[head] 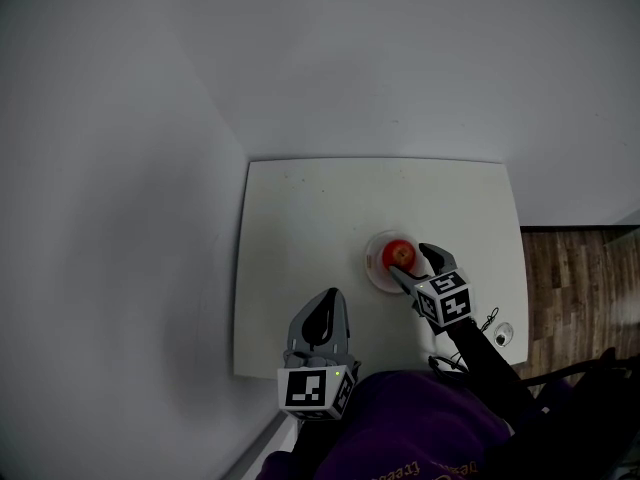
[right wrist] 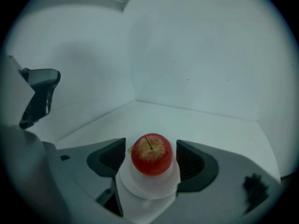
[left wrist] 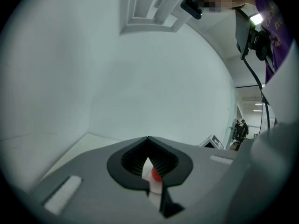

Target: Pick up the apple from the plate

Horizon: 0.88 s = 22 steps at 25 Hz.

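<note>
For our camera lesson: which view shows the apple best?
The right gripper view: the apple, large and central, stem up, on the plate between open jaws. The head view shows it small; the left gripper view, only a red sliver.

The person wears a purple top (head: 420, 433) with pale lettering across it. The left claw (head: 328, 298) and the right claw (head: 410, 261) each have a grey body, black ribbed jaw pads and a cube bearing black-and-white square markers. A thin black cable (head: 488, 320) curls beside the right one.
</note>
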Motion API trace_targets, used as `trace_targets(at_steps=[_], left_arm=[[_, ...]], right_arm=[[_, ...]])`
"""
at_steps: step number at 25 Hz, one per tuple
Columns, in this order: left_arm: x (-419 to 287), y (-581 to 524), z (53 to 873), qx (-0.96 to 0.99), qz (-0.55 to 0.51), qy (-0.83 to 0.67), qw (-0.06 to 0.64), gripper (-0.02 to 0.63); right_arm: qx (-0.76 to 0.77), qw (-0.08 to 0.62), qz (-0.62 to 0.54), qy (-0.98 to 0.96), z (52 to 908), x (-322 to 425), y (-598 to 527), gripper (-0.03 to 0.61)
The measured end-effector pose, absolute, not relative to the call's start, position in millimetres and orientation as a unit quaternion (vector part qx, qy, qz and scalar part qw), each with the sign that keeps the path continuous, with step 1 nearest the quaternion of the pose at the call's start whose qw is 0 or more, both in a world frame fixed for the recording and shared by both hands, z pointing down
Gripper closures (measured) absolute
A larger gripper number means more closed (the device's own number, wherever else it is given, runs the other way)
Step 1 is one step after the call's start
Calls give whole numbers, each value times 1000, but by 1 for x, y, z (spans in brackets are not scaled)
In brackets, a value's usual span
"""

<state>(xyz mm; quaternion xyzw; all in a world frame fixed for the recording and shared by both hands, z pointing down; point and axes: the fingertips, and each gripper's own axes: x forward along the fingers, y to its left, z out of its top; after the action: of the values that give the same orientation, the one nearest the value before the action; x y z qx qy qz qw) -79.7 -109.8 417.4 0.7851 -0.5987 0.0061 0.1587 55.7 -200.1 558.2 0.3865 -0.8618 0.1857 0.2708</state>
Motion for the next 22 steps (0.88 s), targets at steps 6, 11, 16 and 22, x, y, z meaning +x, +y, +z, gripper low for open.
trace_targets(at_steps=[6,11,16,22], left_arm=[[-83,-110,416,779,7,-606,160,607],[-84,-111,417,779,10,-606,160,607],[-84,-111,419,780,11,-605,162,607],[-86,-112,418,778,11,-607,162,607]], right_arm=[[382,279,188,-860,565,54,-203,249],[381,285,195,-858,570,52,-203,247],[380,290,199,-856,575,52,-205,247],[380,298,200,-852,577,51,-207,247]])
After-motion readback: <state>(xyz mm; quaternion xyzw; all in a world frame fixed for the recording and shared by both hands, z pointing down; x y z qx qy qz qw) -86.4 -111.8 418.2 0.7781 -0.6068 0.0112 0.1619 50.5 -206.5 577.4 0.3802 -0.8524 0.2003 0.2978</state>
